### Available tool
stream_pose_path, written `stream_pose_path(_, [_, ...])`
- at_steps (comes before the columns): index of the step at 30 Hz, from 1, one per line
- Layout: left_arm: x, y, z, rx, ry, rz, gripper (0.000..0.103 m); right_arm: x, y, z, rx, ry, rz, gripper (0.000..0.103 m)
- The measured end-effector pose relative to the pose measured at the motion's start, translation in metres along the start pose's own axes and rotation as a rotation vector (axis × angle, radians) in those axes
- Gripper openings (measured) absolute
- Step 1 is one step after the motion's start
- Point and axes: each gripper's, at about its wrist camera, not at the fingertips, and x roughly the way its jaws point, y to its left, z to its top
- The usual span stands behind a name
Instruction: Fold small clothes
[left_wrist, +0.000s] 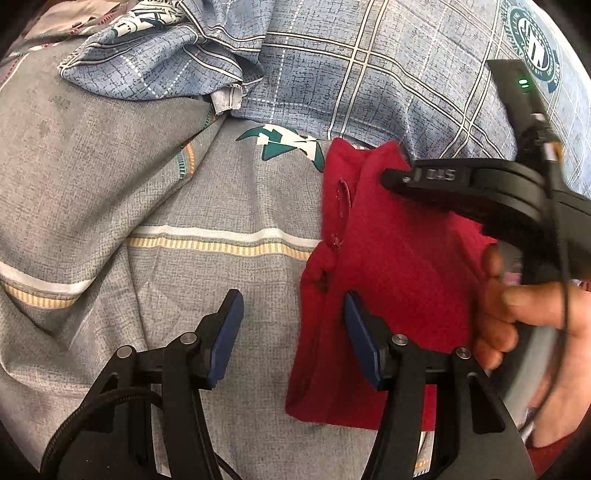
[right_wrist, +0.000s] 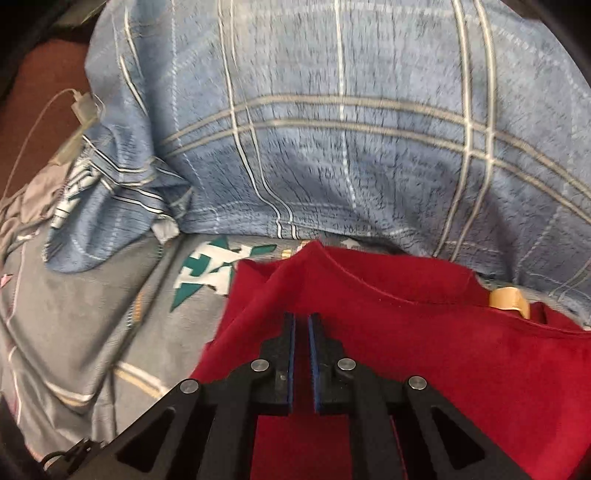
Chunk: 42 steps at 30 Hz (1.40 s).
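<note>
A grey sheet (left_wrist: 110, 177) covers the bed, with a blue plaid pillow (left_wrist: 369, 66) bearing a round green crest, lettering unreadable, just beyond the red garment (left_wrist: 399, 266). The garment lies on the sheet, long axis running toward the pillow. The right gripper (right_wrist: 302, 317), fingers nearly together, pinches a raised fold of it. The left gripper (left_wrist: 293, 306) hovers spread wide over the garment's left edge.

light: bright, even | right wrist: motion blur | edges: fisheye-bent, dark corners
</note>
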Motion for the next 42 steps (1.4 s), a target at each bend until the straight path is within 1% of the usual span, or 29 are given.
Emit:
stream_pose_path(4, [0.001, 0.002, 0.002, -0.008, 0.0, -0.006, 0.058, 0.011, 0.002, 0.003, 0.017, -0.038, 0.014, 0.006])
stream_pose_path(6, [0.002, 0.003, 0.003, -0.013, -0.002, 0.0, 0.065, 0.018, 0.004, 0.001, 0.013, -0.064, 0.019, 0.006])
stream_pose_path(9, [0.002, 0.003, 0.003, -0.016, -0.004, 0.004, 0.065, 0.017, 0.006, -0.002, 0.003, -0.084, 0.016, 0.006])
stream_pose_path(12, [0.002, 0.002, 0.002, -0.009, -0.009, 0.011, 0.065, 0.017, 0.004, -0.003, 0.019, -0.082, 0.039, 0.008])
stream_pose_path(14, [0.002, 0.002, 0.002, -0.01, -0.007, 0.009, 0.065, 0.011, 0.003, -0.002, 0.021, -0.073, 0.044, 0.016])
stream_pose_path(16, [0.003, 0.003, 0.003, -0.012, -0.005, 0.009, 0.066, 0.001, 0.003, -0.004, 0.02, -0.083, 0.043, 0.041])
stream_pose_path(17, [0.003, 0.003, 0.003, -0.011, -0.004, 0.011, 0.066, -0.003, 0.004, -0.005, 0.022, -0.089, 0.048, 0.048])
stream_pose_path(18, [0.003, 0.003, 0.003, -0.01, -0.005, 0.012, 0.066, -0.007, 0.005, -0.008, 0.025, -0.094, 0.062, 0.06])
stream_pose_path(19, [0.003, 0.003, 0.003, -0.01, -0.004, 0.013, 0.066, -0.007, 0.006, -0.01, 0.024, -0.093, 0.074, 0.065])
stream_pose_path(20, [0.003, 0.003, 0.002, -0.011, -0.005, 0.014, 0.067, -0.006, 0.008, -0.013, 0.012, -0.083, 0.071, 0.065])
stream_pose_path(21, [0.004, 0.004, 0.003, -0.011, -0.004, 0.015, 0.068, -0.001, 0.011, -0.015, -0.013, -0.069, 0.041, 0.065])
stream_pose_path(23, [0.004, 0.004, 0.003, -0.01, -0.005, 0.016, 0.068, 0.003, 0.019, -0.019, -0.057, -0.078, 0.007, 0.07])
stream_pose_path(25, [0.004, 0.005, 0.002, -0.009, -0.005, 0.018, 0.069, 0.004, 0.023, -0.018, -0.079, -0.07, -0.003, 0.077])
stream_pose_path(27, [0.004, 0.004, 0.002, -0.004, -0.006, 0.023, 0.07, 0.007, 0.026, -0.019, -0.093, -0.067, 0.006, 0.08])
stream_pose_path(30, [0.005, 0.005, 0.002, -0.004, -0.004, 0.02, 0.07, 0.008, 0.027, -0.02, -0.095, -0.074, 0.012, 0.081])
stream_pose_path(35, [0.003, 0.018, 0.004, -0.048, 0.021, -0.045, 0.07, 0.006, 0.02, -0.018, -0.065, -0.07, 0.05, 0.081])
stream_pose_path(38, [0.003, 0.023, 0.005, -0.068, 0.03, -0.067, 0.07, 0.0, 0.017, -0.012, -0.017, -0.025, 0.053, 0.081])
stream_pose_path(42, [0.001, 0.021, 0.003, -0.058, 0.022, -0.062, 0.071, -0.002, 0.023, -0.002, 0.009, 0.046, 0.018, 0.081])
